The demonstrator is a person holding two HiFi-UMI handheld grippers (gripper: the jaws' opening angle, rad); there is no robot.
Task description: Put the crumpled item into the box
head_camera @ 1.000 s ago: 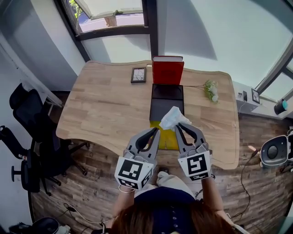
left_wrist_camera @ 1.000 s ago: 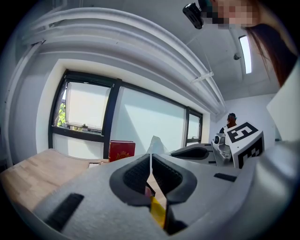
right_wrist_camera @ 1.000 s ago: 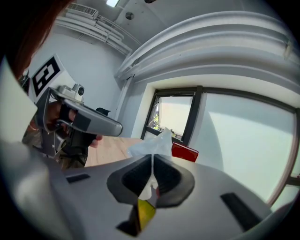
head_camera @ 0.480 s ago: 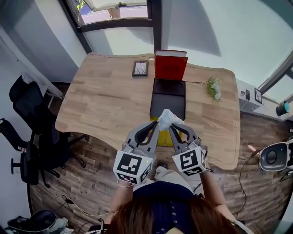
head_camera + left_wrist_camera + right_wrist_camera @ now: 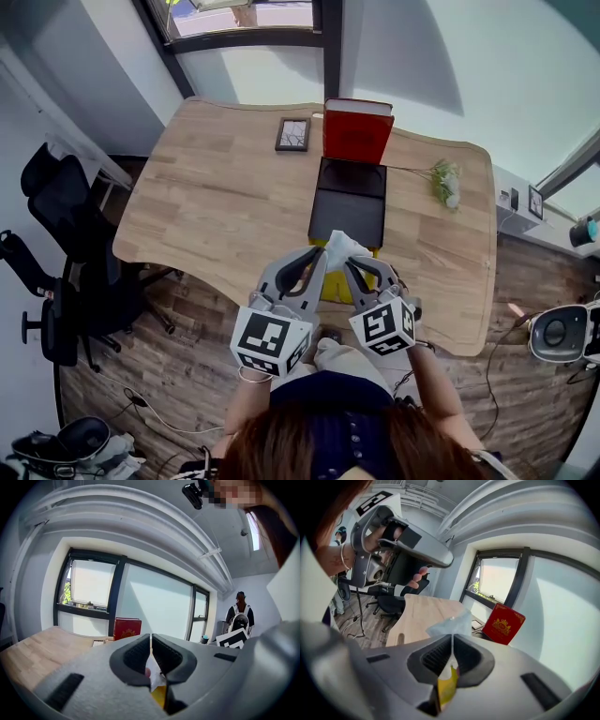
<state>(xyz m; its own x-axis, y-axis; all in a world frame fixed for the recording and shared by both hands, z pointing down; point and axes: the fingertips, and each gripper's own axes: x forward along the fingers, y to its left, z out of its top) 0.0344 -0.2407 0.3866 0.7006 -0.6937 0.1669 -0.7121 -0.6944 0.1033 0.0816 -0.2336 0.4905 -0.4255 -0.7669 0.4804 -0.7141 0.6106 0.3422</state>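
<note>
A white crumpled item [image 5: 341, 247] hangs over the near edge of the wooden table [image 5: 216, 206], just in front of the black box [image 5: 347, 214], whose red lid [image 5: 356, 136] stands open. My left gripper [image 5: 320, 256] and right gripper [image 5: 351, 264] both pinch it from below, tips close together. In the left gripper view the left gripper [image 5: 150, 642] is shut on white paper [image 5: 153, 673]. The right gripper [image 5: 452, 642] is shut too, the crumpled item [image 5: 450, 623] bulging past its tips. A yellow piece [image 5: 447, 686] shows under the jaws and on the table [image 5: 336, 285].
A small framed picture [image 5: 292, 134] lies left of the red lid, and a sprig of flowers [image 5: 443, 184] lies to the right. Office chairs [image 5: 56, 253] stand left of the table. A person [image 5: 240, 616] stands far off by the windows.
The right gripper has moved left toward the left one. The crumpled item now looks smaller and more squeezed between the two tips, slightly nearer the person.
</note>
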